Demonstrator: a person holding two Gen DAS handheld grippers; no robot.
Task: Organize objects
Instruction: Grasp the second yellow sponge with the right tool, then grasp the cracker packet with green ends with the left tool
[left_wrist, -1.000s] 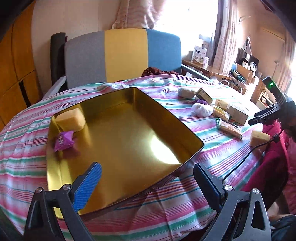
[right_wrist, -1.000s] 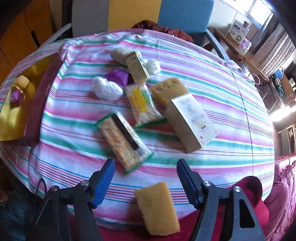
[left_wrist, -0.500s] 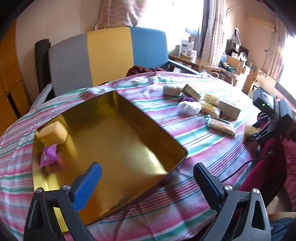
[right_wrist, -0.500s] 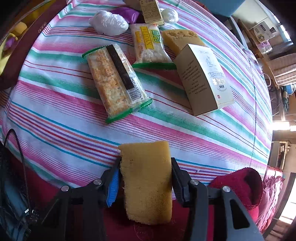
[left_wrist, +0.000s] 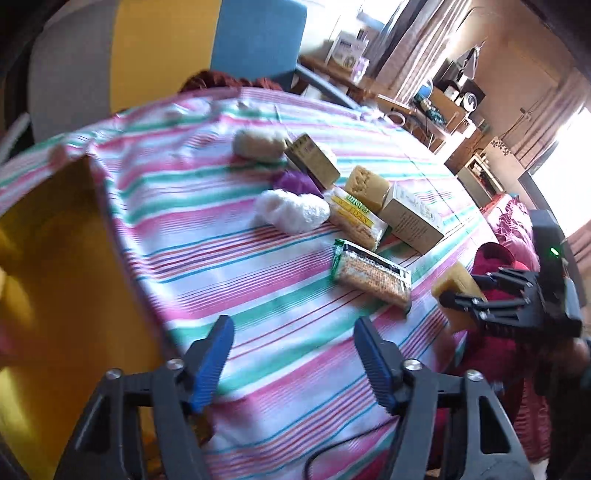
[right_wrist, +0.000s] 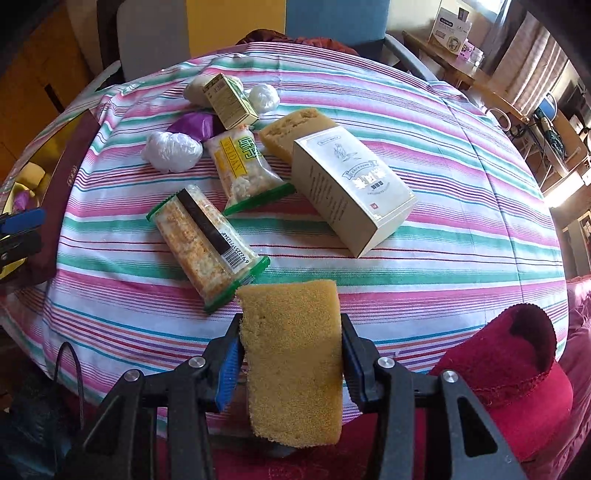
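At six o'clock in the right wrist view, the right gripper (right_wrist: 291, 354) pinches a yellow rectangular sponge (right_wrist: 293, 354); the left gripper (left_wrist: 295, 354) is spread.

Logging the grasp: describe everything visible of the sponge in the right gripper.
The sponge is a yellow-tan rectangular block with a coarse, porous foam face and rough edges. The right gripper is shut on it, its blue-padded fingers pressing both long sides. It stands roughly upright, far end toward the cracker pack, lifted at the table's near edge. The left wrist view shows it clear of the cloth.
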